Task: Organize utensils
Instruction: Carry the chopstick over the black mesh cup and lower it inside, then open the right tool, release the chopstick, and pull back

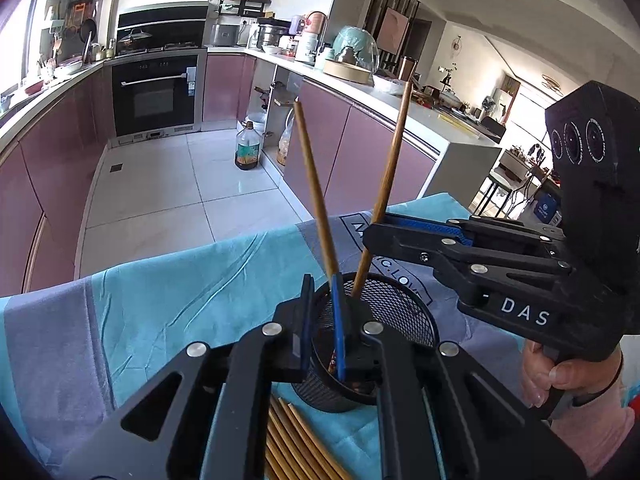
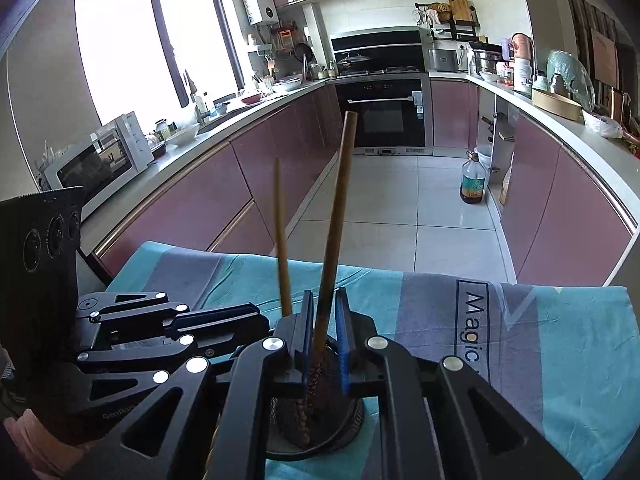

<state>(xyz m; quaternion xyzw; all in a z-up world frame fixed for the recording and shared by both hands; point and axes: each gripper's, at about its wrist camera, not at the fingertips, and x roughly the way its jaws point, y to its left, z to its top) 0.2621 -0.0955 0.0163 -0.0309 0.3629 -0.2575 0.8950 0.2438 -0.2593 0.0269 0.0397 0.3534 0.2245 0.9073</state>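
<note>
A black mesh cup (image 1: 404,312) stands on a blue and grey cloth (image 1: 160,300). My left gripper (image 1: 322,282) hovers over the cup's near rim, shut on a brown chopstick (image 1: 314,192) that points up and away, its lower end over the cup's mouth. My right gripper (image 1: 374,232) reaches in from the right. In the right wrist view a second chopstick (image 2: 340,200) stands between the jaws of my right gripper (image 2: 324,296), which are slightly open and leave a gap on the right side. Its patterned lower end is inside the cup (image 2: 352,412). Several more chopsticks (image 1: 296,440) lie on the cloth below the left gripper.
A person's hand (image 1: 560,372) holds the right gripper's handle. The cloth's far edge (image 2: 280,264) drops to a tiled kitchen floor, where an oil bottle (image 1: 247,148) stands. Pink cabinets line both sides, with an oven (image 2: 384,116) at the far end.
</note>
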